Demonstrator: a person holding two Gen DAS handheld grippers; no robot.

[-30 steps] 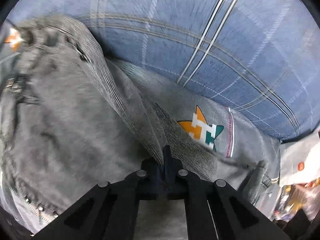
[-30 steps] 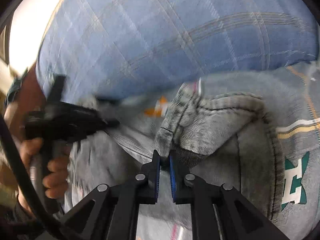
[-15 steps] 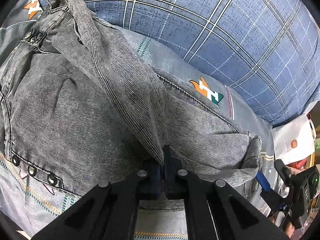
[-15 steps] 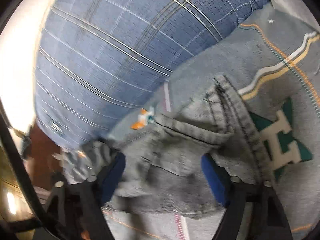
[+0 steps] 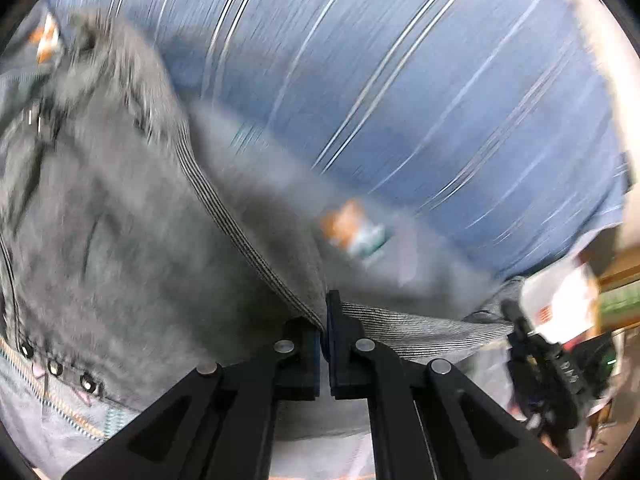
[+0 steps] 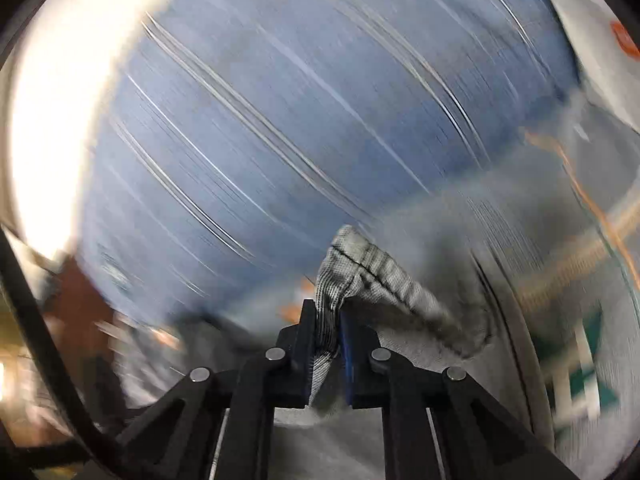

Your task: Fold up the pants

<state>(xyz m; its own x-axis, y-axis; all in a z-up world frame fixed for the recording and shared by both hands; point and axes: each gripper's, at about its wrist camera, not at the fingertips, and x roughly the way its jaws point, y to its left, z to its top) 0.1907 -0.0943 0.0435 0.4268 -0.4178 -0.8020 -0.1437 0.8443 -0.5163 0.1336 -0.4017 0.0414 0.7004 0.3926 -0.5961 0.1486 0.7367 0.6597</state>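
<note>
Over the plaid bedding (image 5: 400, 92), both tongs (image 5: 324, 316) (image 6: 326, 320) pinch the grey pants (image 5: 120, 240) tight.

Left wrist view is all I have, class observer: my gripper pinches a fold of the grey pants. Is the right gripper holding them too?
Observer: Yes, the right gripper is shut on a bunched hem of the grey pants.
Operator: What lies behind that hem?
Observer: The blue plaid cushion.
Operator: Anything beside the pants on that side?
Observer: A green and white logo on the grey cover, blurred.
</note>
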